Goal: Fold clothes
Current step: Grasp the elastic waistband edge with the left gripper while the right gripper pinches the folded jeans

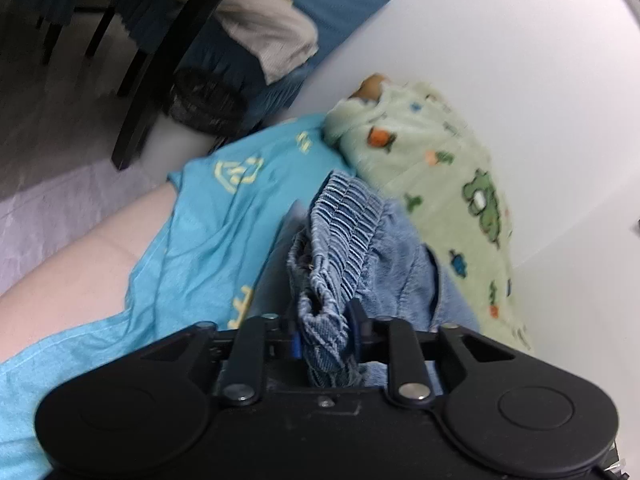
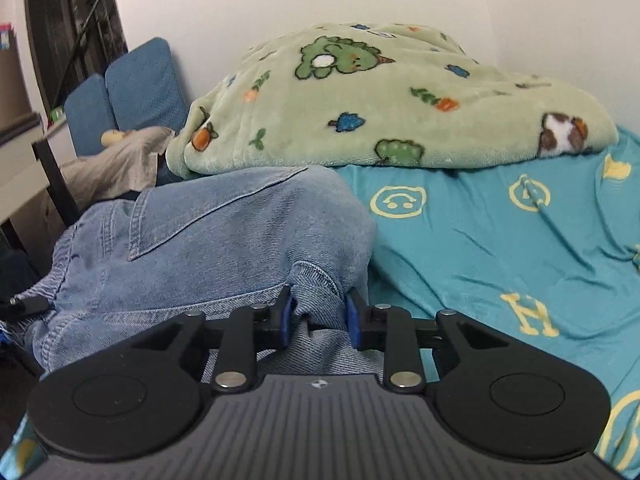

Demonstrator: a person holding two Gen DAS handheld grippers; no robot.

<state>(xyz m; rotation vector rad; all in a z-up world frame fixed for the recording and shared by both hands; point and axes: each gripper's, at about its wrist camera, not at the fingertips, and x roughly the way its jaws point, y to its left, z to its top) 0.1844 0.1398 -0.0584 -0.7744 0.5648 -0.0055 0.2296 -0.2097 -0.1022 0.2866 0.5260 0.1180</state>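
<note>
- Left gripper [image 1: 324, 334] pinched tight on stretchy waistband of denim shorts [image 1: 352, 240].
- Right gripper [image 2: 318, 318] pinched on thick fold at other side of same shorts [image 2: 224, 232].
- Shorts bunched up on blue sheet [image 2: 500, 248], green blanket [image 2: 380, 100] just behind.
- Looks like the grab step, with nothing folded yet.
- Next: lift, pull flat, then fold in half.

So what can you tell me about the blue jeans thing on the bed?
The denim garment is faded light-blue cloth with stitched seams, a ribbed elastic waistband and a pocket flap. It lies bunched up on the turquoise sheet, right in front of the green dinosaur blanket. The left gripper is pinching the waistband end, and the right gripper is pinching another fold in its jaws.
</note>
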